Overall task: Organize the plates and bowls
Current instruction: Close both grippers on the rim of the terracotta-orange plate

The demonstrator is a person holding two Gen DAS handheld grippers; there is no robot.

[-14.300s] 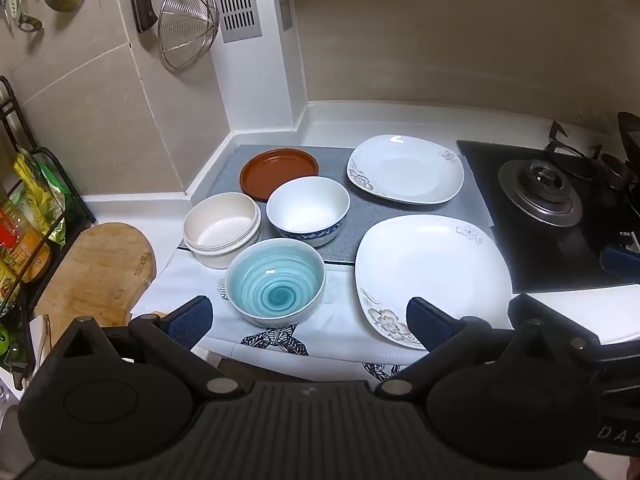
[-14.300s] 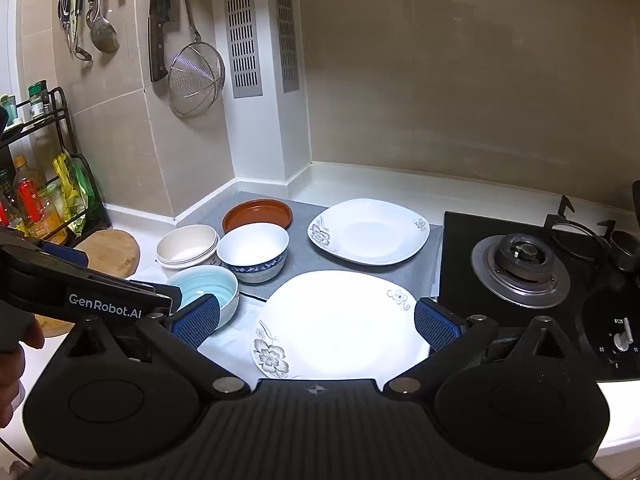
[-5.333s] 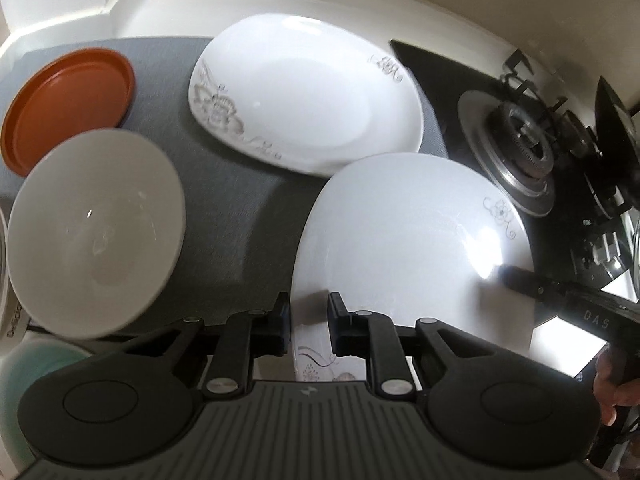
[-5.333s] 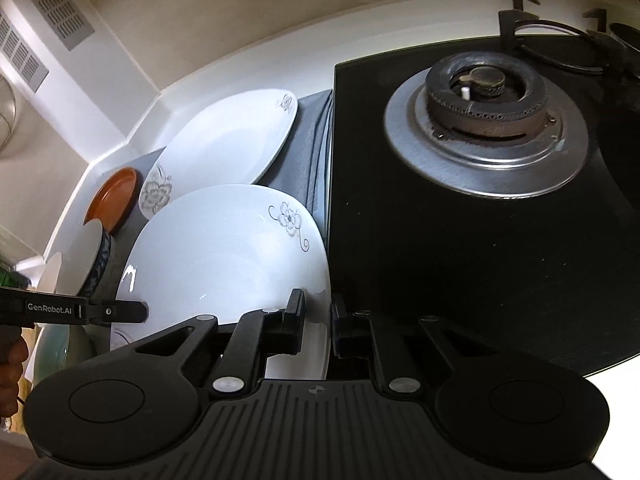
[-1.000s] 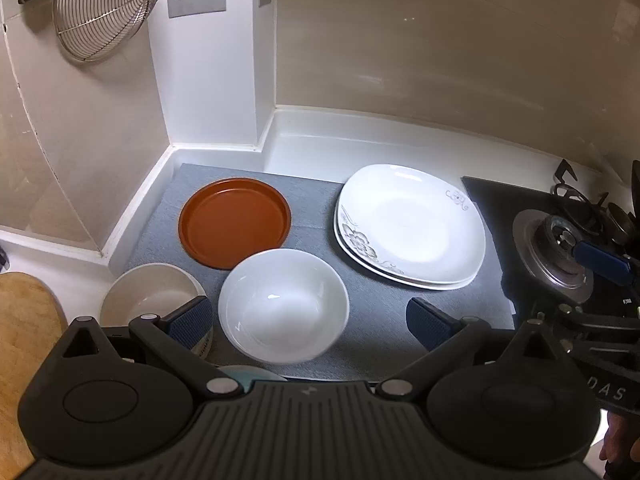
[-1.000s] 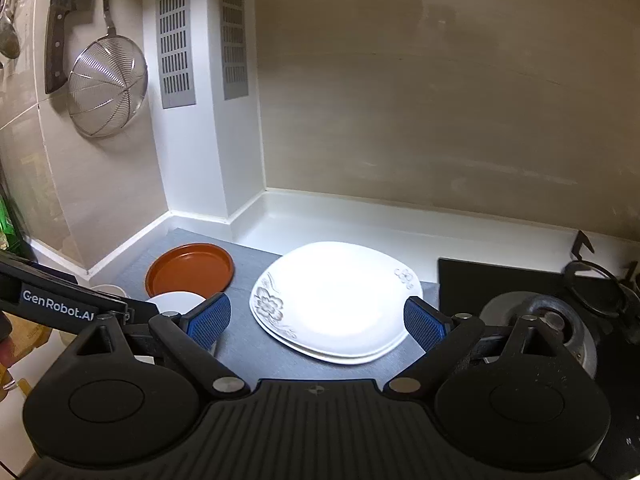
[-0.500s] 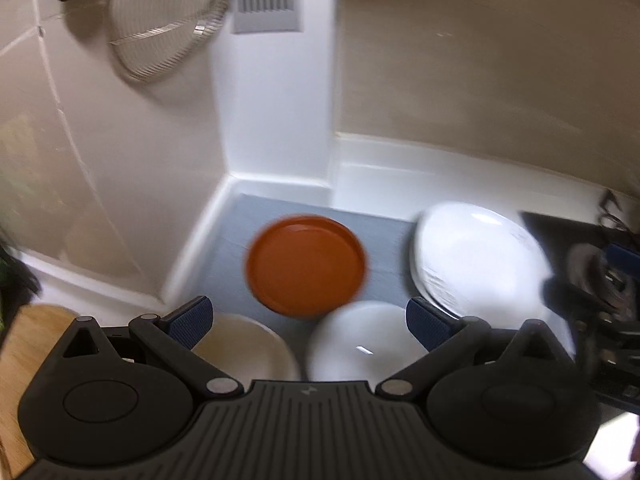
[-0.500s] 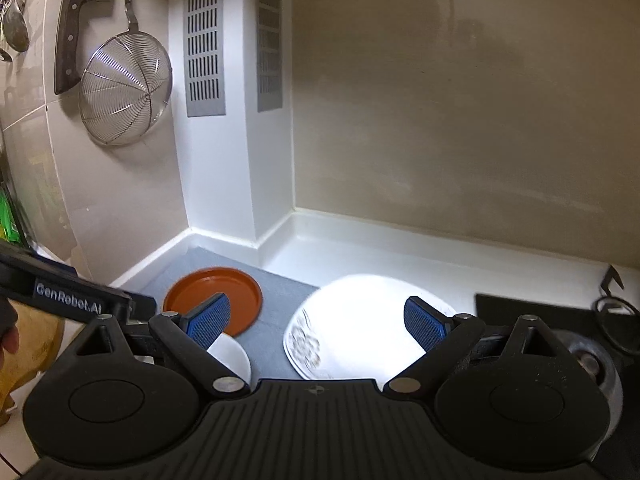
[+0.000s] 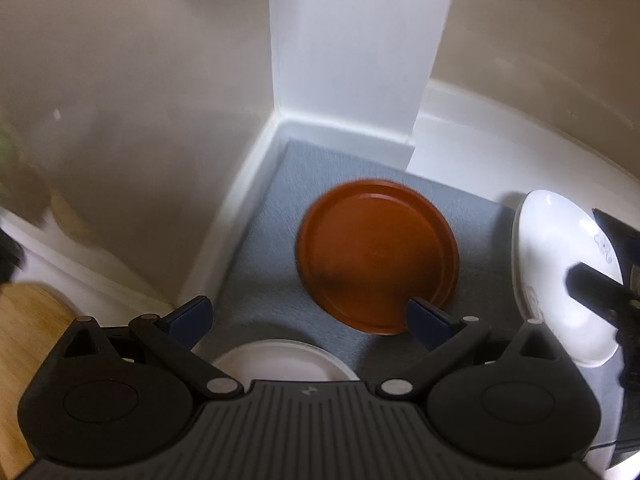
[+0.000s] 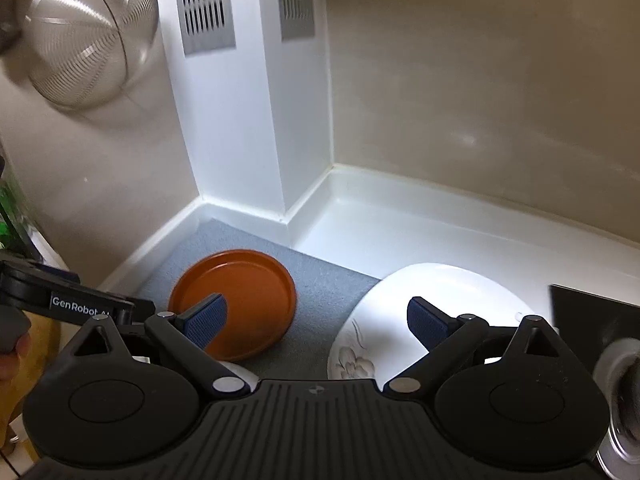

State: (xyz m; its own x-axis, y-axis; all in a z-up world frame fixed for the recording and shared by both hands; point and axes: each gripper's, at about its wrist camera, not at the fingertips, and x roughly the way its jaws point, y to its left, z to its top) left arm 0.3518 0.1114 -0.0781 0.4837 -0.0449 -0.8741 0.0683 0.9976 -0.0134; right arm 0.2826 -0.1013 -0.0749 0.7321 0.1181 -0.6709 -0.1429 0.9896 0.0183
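A round orange-brown plate [image 9: 378, 256] lies on the grey mat [image 9: 260, 248] in the counter corner; it also shows in the right wrist view [image 10: 240, 292]. The stacked white flowered plates [image 9: 568, 276] lie to its right, also seen in the right wrist view [image 10: 452, 312]. A white bowl rim [image 9: 280, 360] sits just under my left gripper [image 9: 310, 316], which is open and empty, close over the mat with its right finger at the orange plate's near edge. My right gripper [image 10: 316, 320] is open and empty, above the mat between the orange plate and the white plates.
A white pillar [image 10: 240, 120] with vent grilles stands in the corner. A wire strainer [image 10: 88, 40] hangs on the wall at left. A wooden board [image 9: 24, 340] lies at left. The black stove [image 10: 600, 320] is at right.
Both grippers have swung left and moved closer to the corner. The orange plate now fills more of the left wrist view, and the white plates have slid to the right edge.
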